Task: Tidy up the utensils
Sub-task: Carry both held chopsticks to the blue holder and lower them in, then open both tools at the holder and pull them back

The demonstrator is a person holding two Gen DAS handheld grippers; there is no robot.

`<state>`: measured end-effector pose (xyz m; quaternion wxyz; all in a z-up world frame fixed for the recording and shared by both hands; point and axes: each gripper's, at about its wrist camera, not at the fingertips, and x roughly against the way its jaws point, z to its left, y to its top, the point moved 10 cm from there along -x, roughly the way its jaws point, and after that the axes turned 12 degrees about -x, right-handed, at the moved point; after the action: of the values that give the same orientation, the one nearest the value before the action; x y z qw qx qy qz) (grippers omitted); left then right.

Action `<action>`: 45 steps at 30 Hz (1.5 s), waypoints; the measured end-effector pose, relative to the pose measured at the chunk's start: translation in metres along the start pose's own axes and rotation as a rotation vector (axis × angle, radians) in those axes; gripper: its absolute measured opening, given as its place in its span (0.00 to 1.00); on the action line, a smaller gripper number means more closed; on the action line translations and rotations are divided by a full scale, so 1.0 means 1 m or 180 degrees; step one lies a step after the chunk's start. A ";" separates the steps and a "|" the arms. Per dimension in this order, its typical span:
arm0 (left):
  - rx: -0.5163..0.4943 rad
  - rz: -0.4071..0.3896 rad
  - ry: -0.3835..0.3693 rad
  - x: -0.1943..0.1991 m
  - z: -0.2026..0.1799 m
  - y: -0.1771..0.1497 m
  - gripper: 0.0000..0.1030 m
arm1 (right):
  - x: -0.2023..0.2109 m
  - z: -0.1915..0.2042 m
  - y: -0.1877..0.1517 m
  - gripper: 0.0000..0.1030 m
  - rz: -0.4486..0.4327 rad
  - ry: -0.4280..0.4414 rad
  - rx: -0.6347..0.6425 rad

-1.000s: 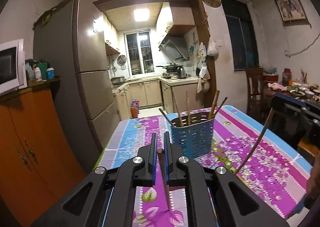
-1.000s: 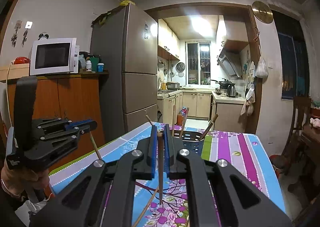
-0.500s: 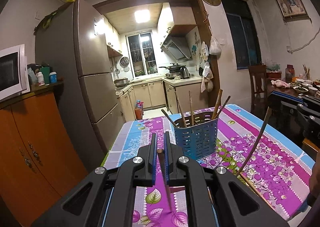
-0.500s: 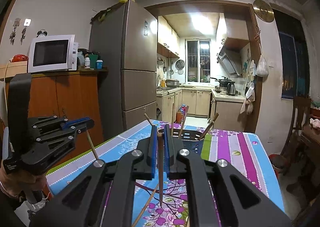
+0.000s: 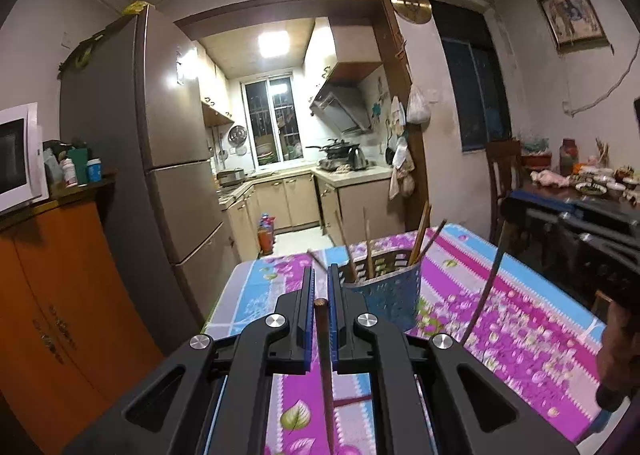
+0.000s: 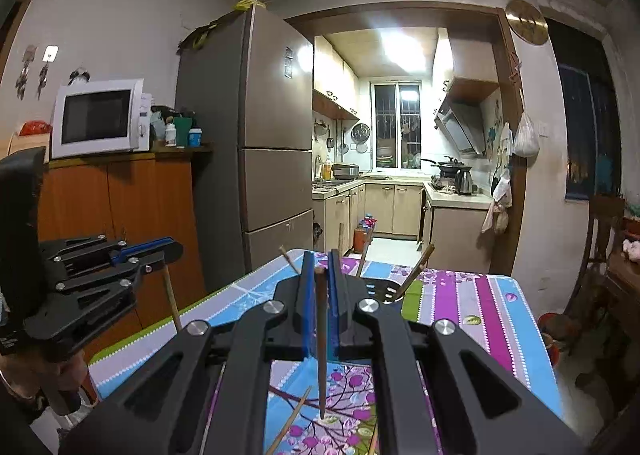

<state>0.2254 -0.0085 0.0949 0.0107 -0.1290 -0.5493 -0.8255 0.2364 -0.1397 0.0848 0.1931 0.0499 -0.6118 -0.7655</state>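
A blue perforated utensil basket (image 5: 394, 295) stands on the floral tablecloth with several chopsticks upright in it. My left gripper (image 5: 320, 271) is shut on a dark chopstick (image 5: 323, 339) that hangs point down, just short of the basket's near left side. My right gripper (image 6: 320, 255) is shut on another dark chopstick (image 6: 320, 335), also hanging point down, with the basket (image 6: 384, 291) mostly hidden behind its fingers. Each view shows the other gripper off to the side, the right gripper (image 5: 580, 223) and the left gripper (image 6: 100, 267).
A loose chopstick (image 6: 288, 427) lies on the tablecloth (image 6: 472, 303) under my right gripper. An orange cabinet (image 5: 60, 295) and a fridge (image 5: 160, 175) stand left of the table. A chair (image 6: 600, 247) and a cluttered dark table (image 5: 592, 191) stand to the right.
My right gripper has edged forward and a little up toward the basket, its chopstick still held. The left gripper has stayed nearly still.
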 end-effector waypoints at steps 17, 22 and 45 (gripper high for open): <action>0.0350 -0.1085 -0.0090 -0.060 0.029 0.168 0.07 | -0.058 -0.035 0.120 0.05 -0.0615 -0.0050 -0.0175; 0.0480 -0.1331 0.0025 -0.101 0.032 0.183 0.07 | -0.096 -0.060 0.133 0.05 -0.0719 -0.0107 -0.0335; 0.0553 -0.0484 -0.0039 -0.222 0.013 0.053 0.08 | -0.167 -0.105 0.033 0.34 0.0021 -0.0318 -0.0625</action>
<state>0.4512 -0.0453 0.0970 -0.0441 -0.0905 -0.6270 -0.7725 0.4306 -0.1820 0.0641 0.1689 -0.0095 -0.5428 -0.8226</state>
